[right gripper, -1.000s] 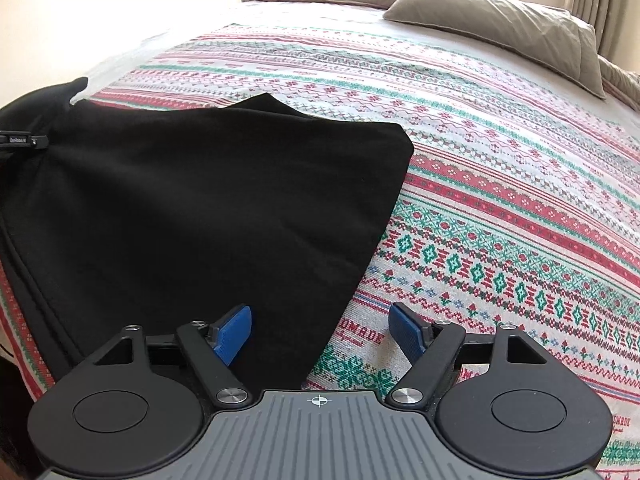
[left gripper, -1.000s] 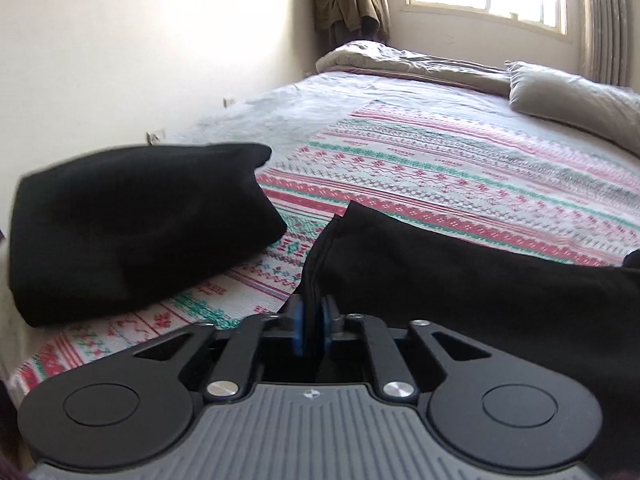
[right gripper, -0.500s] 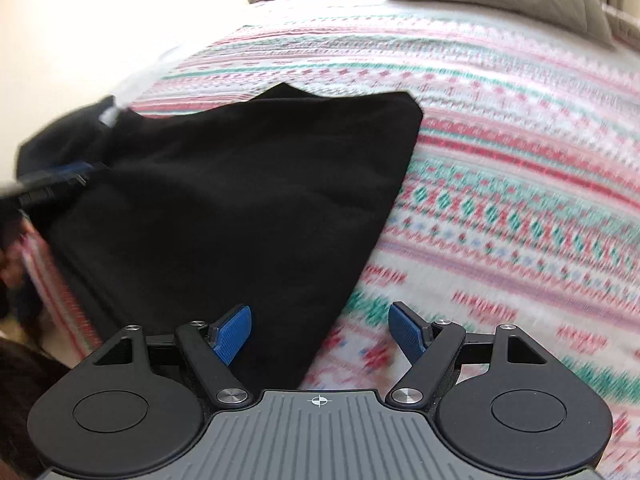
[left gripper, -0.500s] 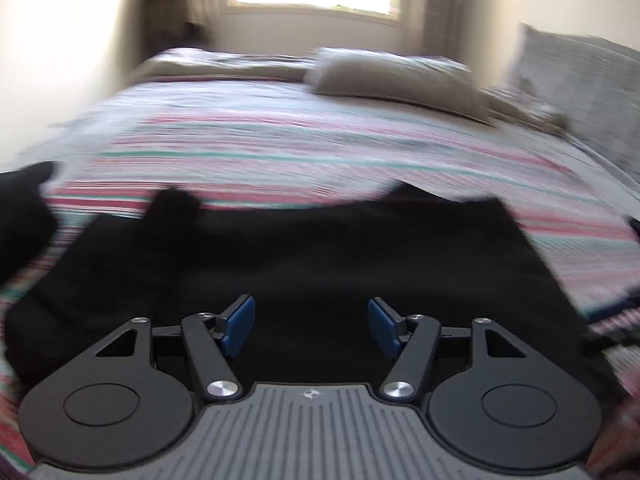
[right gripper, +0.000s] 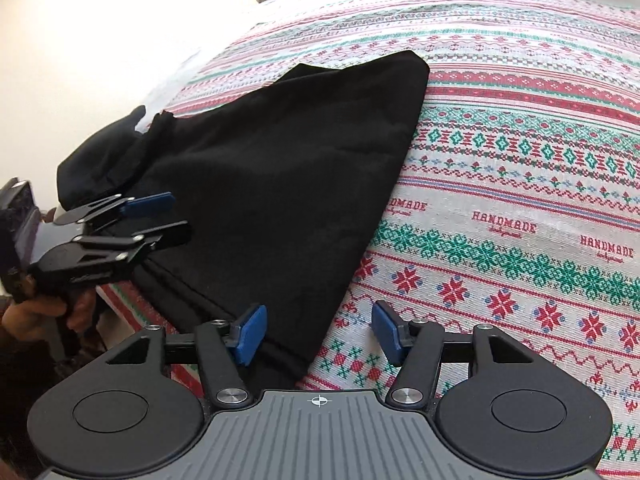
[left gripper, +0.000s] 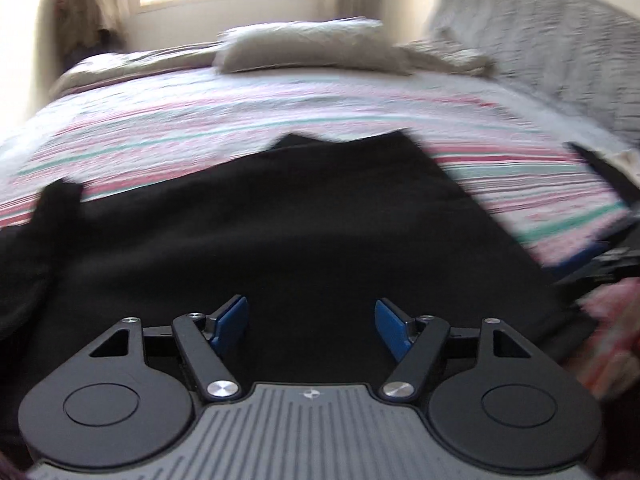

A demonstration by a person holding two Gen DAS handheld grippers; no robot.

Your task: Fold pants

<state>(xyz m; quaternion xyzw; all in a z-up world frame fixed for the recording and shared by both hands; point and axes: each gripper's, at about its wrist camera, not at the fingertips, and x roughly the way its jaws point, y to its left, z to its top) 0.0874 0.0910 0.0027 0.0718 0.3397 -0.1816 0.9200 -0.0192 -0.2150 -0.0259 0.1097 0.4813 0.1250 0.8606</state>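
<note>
Black pants (left gripper: pixel 280 232) lie folded flat on the patterned bedspread (left gripper: pixel 200 120), near the bed's front edge. My left gripper (left gripper: pixel 310 326) is open and empty, just above the pants' near part. In the right wrist view the pants (right gripper: pixel 288 168) run from lower left to upper right. My right gripper (right gripper: pixel 318 334) is open and empty, over the pants' near right edge. The left gripper (right gripper: pixel 160 216) also shows there, open, at the pants' left edge.
A second folded black garment (right gripper: pixel 100 160) lies at the bed's left edge beside the pants. Grey pillows (left gripper: pixel 312 46) and a crumpled blanket (left gripper: pixel 540 52) lie at the head of the bed. A white wall (right gripper: pixel 100 20) runs along the left.
My left gripper has let go of the pants' edge, opened and swung right to face across the pants. My right gripper stayed open and drew back slightly.
</note>
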